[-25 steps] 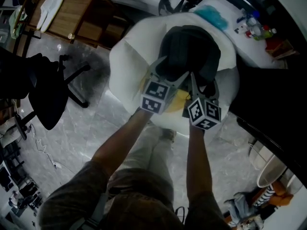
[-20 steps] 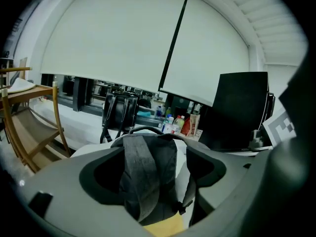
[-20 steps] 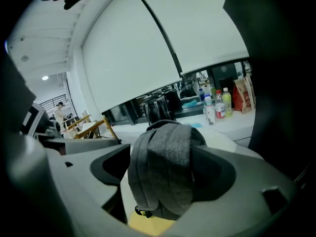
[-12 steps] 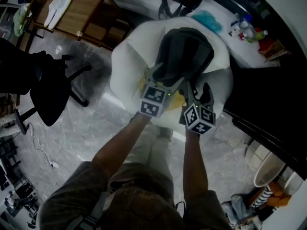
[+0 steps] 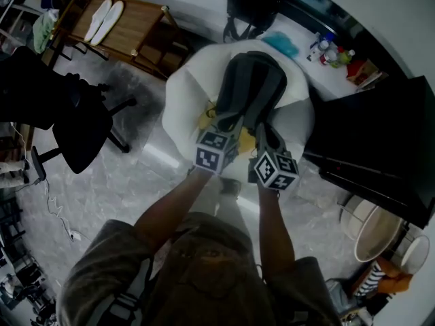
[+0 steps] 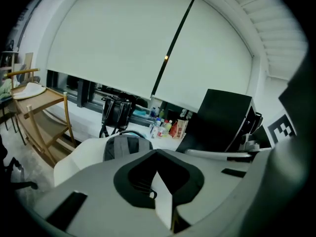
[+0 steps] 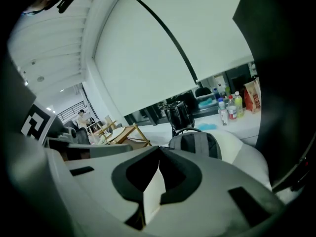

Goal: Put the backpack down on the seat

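The dark grey backpack [image 5: 255, 80] rests on the white rounded seat [image 5: 183, 94], top end toward the far counter. Both grippers hang just short of its near end and touch nothing. My left gripper [image 5: 228, 124] is shut, and so is my right gripper [image 5: 262, 133]; their jaws have just been closing with nothing between them. In the left gripper view the backpack [image 6: 126, 146] shows beyond the closed left gripper [image 6: 157, 154]. In the right gripper view the backpack [image 7: 197, 143] and seat [image 7: 242, 152] lie past the closed right gripper [image 7: 159, 151].
A wooden rack [image 5: 126, 26] holding white slippers stands at the far left. A black office chair [image 5: 75, 124] is left of the seat. Behind it, a counter carries a black bag [image 5: 255, 2] and bottles [image 5: 333, 49]. A black cabinet [image 5: 380, 134] stands at the right.
Both grippers have pulled back from the backpack toward the person and risen. Their jaws, open before, are now shut. The backpack stays on the seat.
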`<state>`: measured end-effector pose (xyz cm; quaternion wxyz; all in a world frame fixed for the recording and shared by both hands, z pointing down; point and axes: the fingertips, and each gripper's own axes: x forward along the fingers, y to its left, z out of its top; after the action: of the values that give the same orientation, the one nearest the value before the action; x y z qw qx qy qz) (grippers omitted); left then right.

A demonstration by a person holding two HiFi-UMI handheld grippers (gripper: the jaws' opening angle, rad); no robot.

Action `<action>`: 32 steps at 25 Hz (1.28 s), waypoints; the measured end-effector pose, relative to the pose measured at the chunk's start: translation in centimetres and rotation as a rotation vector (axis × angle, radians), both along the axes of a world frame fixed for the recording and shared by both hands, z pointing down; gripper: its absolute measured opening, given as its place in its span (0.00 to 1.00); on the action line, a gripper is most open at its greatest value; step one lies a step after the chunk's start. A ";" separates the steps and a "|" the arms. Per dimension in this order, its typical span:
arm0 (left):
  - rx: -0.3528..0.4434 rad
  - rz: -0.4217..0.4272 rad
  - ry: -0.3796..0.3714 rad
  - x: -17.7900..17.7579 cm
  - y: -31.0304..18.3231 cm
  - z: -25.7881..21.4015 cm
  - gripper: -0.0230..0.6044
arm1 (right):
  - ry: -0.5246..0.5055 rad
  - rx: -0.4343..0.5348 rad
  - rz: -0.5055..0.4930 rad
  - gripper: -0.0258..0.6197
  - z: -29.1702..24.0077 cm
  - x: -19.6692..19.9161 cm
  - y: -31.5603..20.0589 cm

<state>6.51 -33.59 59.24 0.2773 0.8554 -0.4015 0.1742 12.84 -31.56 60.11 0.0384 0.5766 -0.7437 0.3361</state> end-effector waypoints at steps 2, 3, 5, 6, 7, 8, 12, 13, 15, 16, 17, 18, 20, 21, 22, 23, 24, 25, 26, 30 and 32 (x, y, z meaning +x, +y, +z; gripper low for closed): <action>-0.016 -0.009 0.004 -0.1 1.3 -1.6 0.04 | -0.021 0.001 -0.012 0.04 -1.8 -0.2 1.1; -0.022 -0.011 0.009 -0.1 1.9 -2.4 0.04 | -0.034 0.003 -0.018 0.04 -2.7 -0.3 1.6; -0.031 -0.008 0.026 0.0 3.1 -4.0 0.04 | -0.061 0.008 -0.030 0.04 -4.3 -0.5 2.8; -0.033 -0.005 0.036 0.0 3.7 -4.6 0.04 | -0.074 0.010 -0.035 0.04 -5.1 -0.7 3.4; -0.031 -0.004 0.045 0.0 4.2 -5.2 0.04 | -0.086 0.014 -0.041 0.04 -5.8 -0.9 3.9; -0.029 -0.003 0.054 -0.1 4.6 -5.8 0.04 | -0.097 0.018 -0.046 0.04 -6.6 -1.2 4.4; -0.041 0.011 0.064 -0.4 6.4 -8.0 0.04 | -0.137 0.011 -0.082 0.04 -8.9 -2.1 6.4; -0.043 0.019 0.061 -0.5 6.9 -8.5 0.04 | -0.145 0.008 -0.098 0.04 -9.3 -2.4 7.1; -0.049 0.045 0.065 -0.6 8.0 -9.5 0.03 | -0.150 0.012 -0.137 0.04 -10.2 -2.9 8.3; -0.055 0.059 0.071 -0.6 8.6 -9.9 0.04 | -0.148 0.018 -0.156 0.04 -10.6 -3.0 8.9; -0.060 0.074 0.079 -0.7 9.2 -10.3 0.04 | -0.144 0.028 -0.175 0.04 -11.1 -3.1 9.4; -0.061 0.091 0.091 -0.7 9.8 -10.8 0.04 | -0.137 0.041 -0.195 0.04 -11.8 -3.1 10.0; -0.037 0.134 0.127 -0.6 10.8 -12.6 0.04 | -0.126 0.075 -0.233 0.04 -13.5 -3.2 10.9; -0.012 0.155 0.145 -0.5 11.2 -13.7 0.04 | -0.123 0.096 -0.253 0.04 -14.5 -3.3 11.4; 0.012 0.175 0.159 -0.5 11.6 -14.8 0.04 | -0.121 0.119 -0.275 0.04 -15.5 -3.3 11.9; 0.033 0.195 0.165 -0.5 12.0 -15.8 0.04 | -0.121 0.144 -0.298 0.04 -16.4 -3.4 12.4; 0.053 0.216 0.166 -0.5 12.4 -16.6 0.04 | -0.123 0.171 -0.319 0.04 -17.4 -3.5 12.9; 0.070 0.237 0.162 -0.4 12.8 -17.3 0.04 | -0.125 0.196 -0.339 0.04 -18.3 -3.6 13.5; 0.086 0.256 0.158 -0.4 13.2 -18.0 0.04 | -0.127 0.222 -0.357 0.04 -19.3 -3.7 14.0; 0.157 0.301 0.187 -0.3 14.5 -21.6 0.03 | -0.104 0.312 -0.417 0.04 -23.1 -4.3 15.8; 0.209 0.329 0.198 -0.3 15.3 -23.6 0.04 | -0.085 0.362 -0.438 0.04 -24.8 -4.4 16.6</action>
<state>6.24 -18.31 35.67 0.1929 0.9464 -0.2432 0.0894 8.45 -14.98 35.32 -0.0248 0.3852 -0.8994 0.2052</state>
